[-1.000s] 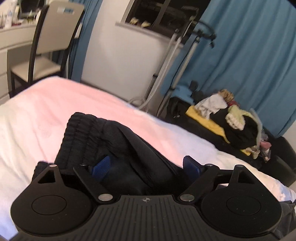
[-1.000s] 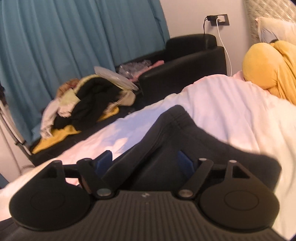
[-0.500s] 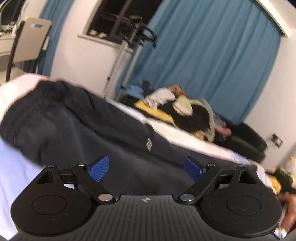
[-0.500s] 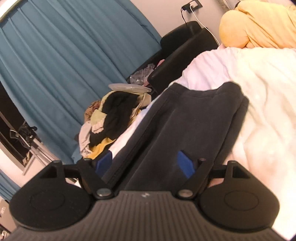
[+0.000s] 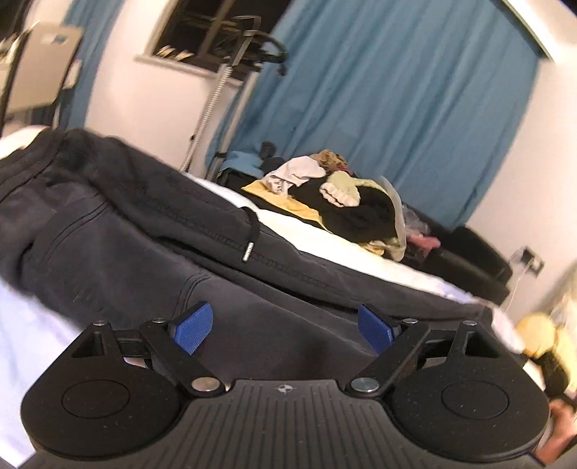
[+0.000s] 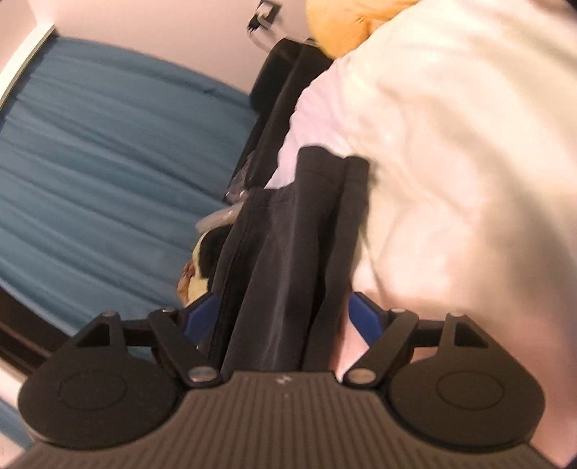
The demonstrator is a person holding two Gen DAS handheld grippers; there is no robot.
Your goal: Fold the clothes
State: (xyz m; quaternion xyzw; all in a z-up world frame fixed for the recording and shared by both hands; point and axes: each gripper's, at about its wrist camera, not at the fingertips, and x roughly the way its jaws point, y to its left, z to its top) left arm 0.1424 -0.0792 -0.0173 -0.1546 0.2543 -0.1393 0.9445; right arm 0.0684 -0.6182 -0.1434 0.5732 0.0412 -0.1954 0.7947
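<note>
Dark grey trousers [image 5: 144,223] lie stretched across the white bed [image 5: 324,234], waistband at the left, a drawstring tip [image 5: 248,252] near the middle. My left gripper [image 5: 283,326] hovers low over the trousers' middle, open, blue pads wide apart with nothing pinched. In the right wrist view the picture is strongly tilted. The trouser legs [image 6: 288,234] run away from my right gripper [image 6: 283,317] toward their cuffs [image 6: 331,162]. This gripper is open, the fabric lying between and under its blue pads [image 6: 364,319]; I cannot see either pad pressing it.
A heap of mixed clothes [image 5: 346,202] sits on a black sofa [image 5: 476,249] beyond the bed, before blue curtains [image 5: 396,90]. A chair [image 5: 47,61] stands far left. A yellow cushion [image 6: 346,25] lies at the bed's head. The white duvet [image 6: 450,144] spreads right of the legs.
The left view has swung from the waistband end toward the trousers' middle. The right gripper has rolled hard and come down close to the trouser legs. Both stay open.
</note>
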